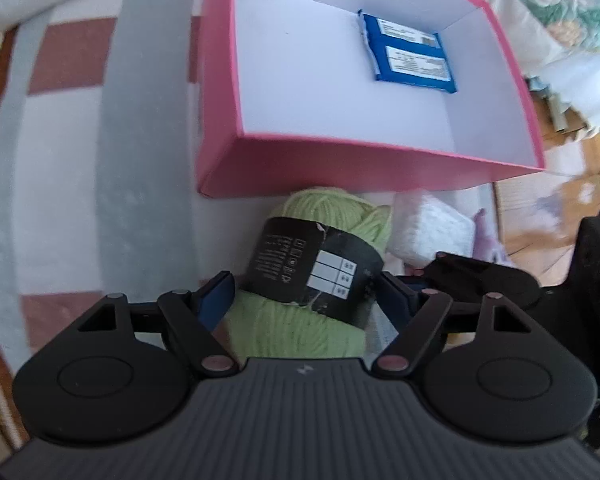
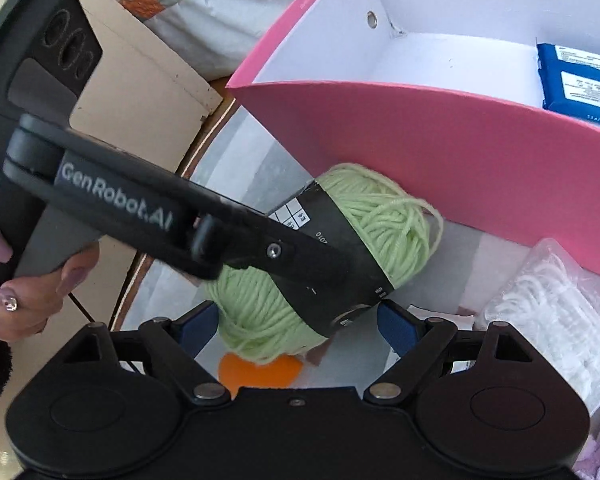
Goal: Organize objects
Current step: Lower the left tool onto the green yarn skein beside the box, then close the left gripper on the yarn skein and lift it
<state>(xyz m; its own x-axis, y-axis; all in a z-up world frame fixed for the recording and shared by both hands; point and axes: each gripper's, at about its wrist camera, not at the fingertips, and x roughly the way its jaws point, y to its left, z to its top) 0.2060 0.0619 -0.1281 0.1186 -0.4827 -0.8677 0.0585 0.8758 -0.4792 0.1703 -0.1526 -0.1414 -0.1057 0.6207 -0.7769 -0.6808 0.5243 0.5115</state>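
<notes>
left wrist view looks along the left gripper, whose blue-padded fingers stand spread on either side of a skein of light green yarn with a black paper band. the pads look close to the band, but whether they press it i cannot tell. the yarn lies on the desk between those fingers, just in front of the near wall of a pink cardboard box. beyond the fingertips, in the far right corner of the box's white floor, lies a blue wipes packet.

in the right wrist view the right gripper also has its fingers spread, with the lower end of the same yarn between them; the left gripper crosses over the skein from the left, held by a hand with long nails.

by my reading the task is early: one packet is stowed, the yarn is not yet lifted, and still outside the box are a clear bag of white picks right of the fingers, an orange piece under the yarn, and something lilac at the lower right.

the desk wears a cloth in grey, white and brick-red checks, and a floral quilt sits beyond the box.
</notes>
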